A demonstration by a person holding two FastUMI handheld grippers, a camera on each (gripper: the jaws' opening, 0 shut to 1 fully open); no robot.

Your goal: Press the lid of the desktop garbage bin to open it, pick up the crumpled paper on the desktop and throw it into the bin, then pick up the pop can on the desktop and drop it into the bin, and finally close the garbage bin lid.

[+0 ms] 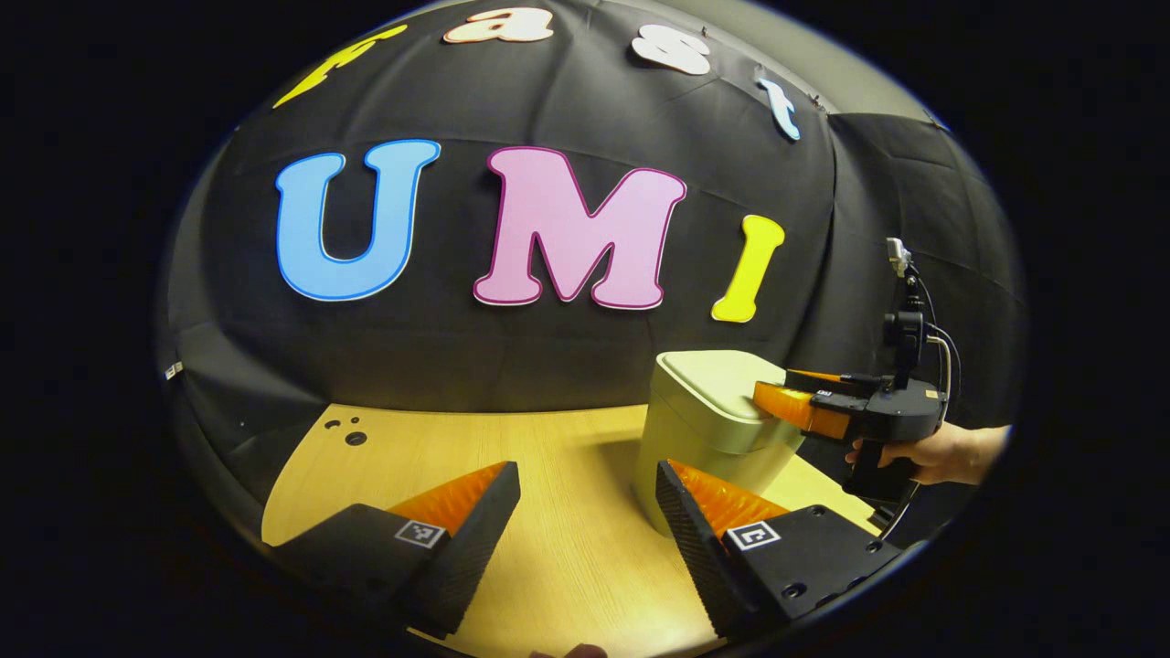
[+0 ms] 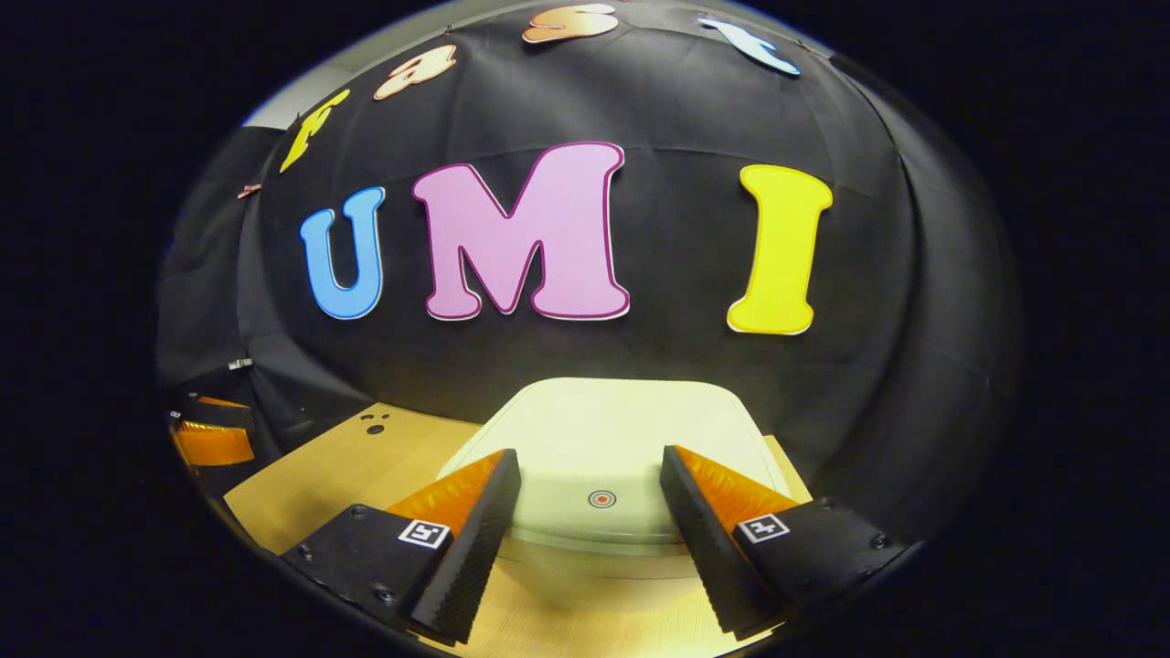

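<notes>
A: Where is the bin?

B: The pale bin (image 1: pixel 708 429) stands on the wooden table (image 1: pixel 548 457), toward the right side in the left gripper view. It is close to the black cloth wall (image 1: pixel 548 347) at the far side.

A: Is the lid up or down?

B: Down. The lid (image 2: pixel 603 448) lies flat on top of the bin. In the right gripper view it is big and near, and it has a little round red mark (image 2: pixel 601 499) by its near edge.

A: What is the right gripper doing?

B: The right gripper (image 2: pixel 590 471) is over the near part of the lid. Its two fingers stand wide apart, one on each side of the red mark. Nothing is between them. In the left gripper view you can see it from the side, with its tips at the right edge of the lid. A hand (image 1: pixel 923 454) holds it from the right.

A: Is it touching the lid?

B: It looks like it is right at the lid, but I cannot tell if it is pushing on it.

A: And the left gripper?

B: The left gripper (image 1: pixel 588 475) is over the table, to the left of the bin and nearer to us. Its fingers are wide apart too, and they hold nothing. The right finger sits just in front of the bottom of the bin.

A: Anything else on the table?

B: A few small dark holes (image 1: pixel 347 429) at the far left of the table.
</notes>
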